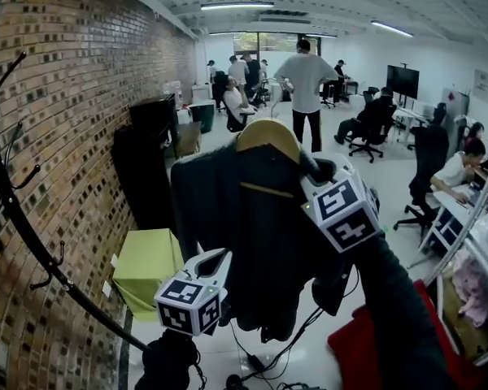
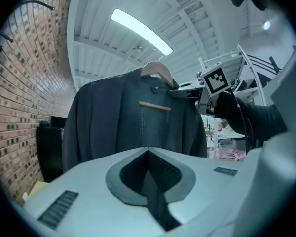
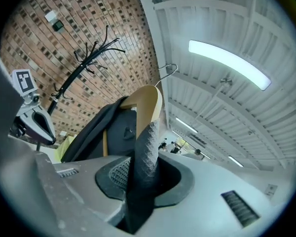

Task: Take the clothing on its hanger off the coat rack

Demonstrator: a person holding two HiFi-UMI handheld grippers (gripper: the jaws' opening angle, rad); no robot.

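Note:
A dark jacket (image 1: 252,242) hangs on a wooden hanger (image 1: 268,136) in mid-air, right of the black coat rack (image 1: 16,210). My right gripper (image 1: 317,173) is shut on the hanger's right shoulder through the jacket cloth. In the right gripper view the cloth-covered hanger arm (image 3: 147,132) stands between the jaws of the right gripper (image 3: 145,149). The metal hook (image 3: 168,70) is free in the air, apart from the coat rack (image 3: 84,65). My left gripper (image 1: 213,260) sits below the jacket's lower left, shut and holding nothing. The left gripper view looks up past the left gripper (image 2: 148,154) at the jacket (image 2: 133,122).
A brick wall (image 1: 73,96) runs along the left. A green box (image 1: 146,270) stands on the floor under the rack, with a black cabinet (image 1: 150,136) behind it. Cables (image 1: 260,364) and a red object (image 1: 366,340) lie below. People and office chairs fill the room beyond.

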